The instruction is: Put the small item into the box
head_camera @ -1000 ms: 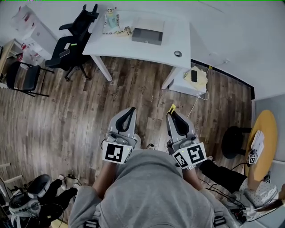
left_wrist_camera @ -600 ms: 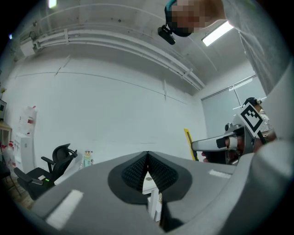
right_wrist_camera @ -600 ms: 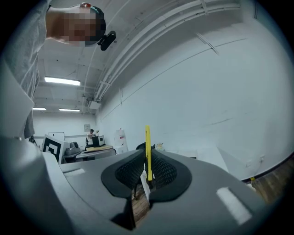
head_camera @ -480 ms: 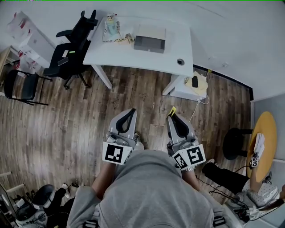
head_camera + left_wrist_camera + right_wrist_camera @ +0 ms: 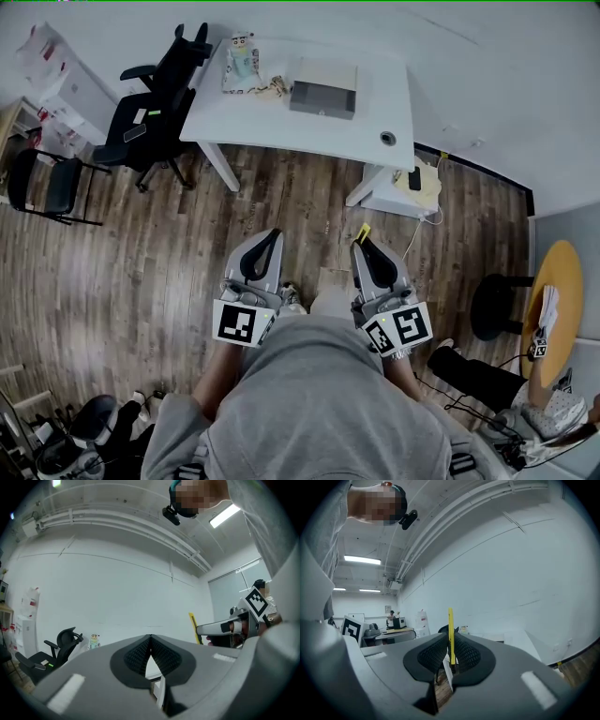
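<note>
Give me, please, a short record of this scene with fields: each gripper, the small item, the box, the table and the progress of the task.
left gripper: jaws together, nothing between them
right gripper: jaws closed on a thin yellow strip
box: grey, lying on the white table
also on table: a toy figure, left of the box
beside table: black chair
grippers' place: over the wood floor, short of the table
progress: item held, not yet in the box
</note>
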Demonstrator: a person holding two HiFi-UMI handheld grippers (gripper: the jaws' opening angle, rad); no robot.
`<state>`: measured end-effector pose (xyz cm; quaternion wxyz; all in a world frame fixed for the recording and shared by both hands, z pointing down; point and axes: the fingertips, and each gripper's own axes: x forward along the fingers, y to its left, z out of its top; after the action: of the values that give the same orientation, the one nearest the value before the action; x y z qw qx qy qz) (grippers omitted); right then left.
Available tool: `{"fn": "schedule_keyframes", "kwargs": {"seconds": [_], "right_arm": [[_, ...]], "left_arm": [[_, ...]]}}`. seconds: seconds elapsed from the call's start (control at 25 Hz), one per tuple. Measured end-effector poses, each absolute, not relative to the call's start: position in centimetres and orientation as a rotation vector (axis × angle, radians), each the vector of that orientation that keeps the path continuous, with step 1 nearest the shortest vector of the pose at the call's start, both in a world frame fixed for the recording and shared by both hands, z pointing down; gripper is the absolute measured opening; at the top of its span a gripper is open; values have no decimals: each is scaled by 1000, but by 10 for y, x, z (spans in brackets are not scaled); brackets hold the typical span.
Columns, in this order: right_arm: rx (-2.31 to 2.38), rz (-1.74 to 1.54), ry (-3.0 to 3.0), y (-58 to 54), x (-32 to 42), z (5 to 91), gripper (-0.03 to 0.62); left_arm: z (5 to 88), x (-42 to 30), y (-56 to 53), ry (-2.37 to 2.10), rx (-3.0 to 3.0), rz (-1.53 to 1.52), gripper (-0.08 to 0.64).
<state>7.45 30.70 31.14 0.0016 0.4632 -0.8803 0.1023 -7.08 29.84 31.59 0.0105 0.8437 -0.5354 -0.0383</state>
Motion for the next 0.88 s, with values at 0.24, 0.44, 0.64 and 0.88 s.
{"fn": "schedule_keyframes", "kwargs": {"seconds": [0.24,0.44,0.64,0.88], "right_arm": [[1443,323,-2759,296,72,313,61],[1406,334,-2765,278,69,322,63],[1369,328,-2786,252,65,321,61],[1359,364,-2783,212,71,325,63]], "left_arm": [[321,-69,294,-1637,2618,-44,3],[325,-76,281,-1687,2597,-62,3],[325,-81,257,-1731,2578,-88,3],[326,-71,220,-1724,2579,-74,3]]}}
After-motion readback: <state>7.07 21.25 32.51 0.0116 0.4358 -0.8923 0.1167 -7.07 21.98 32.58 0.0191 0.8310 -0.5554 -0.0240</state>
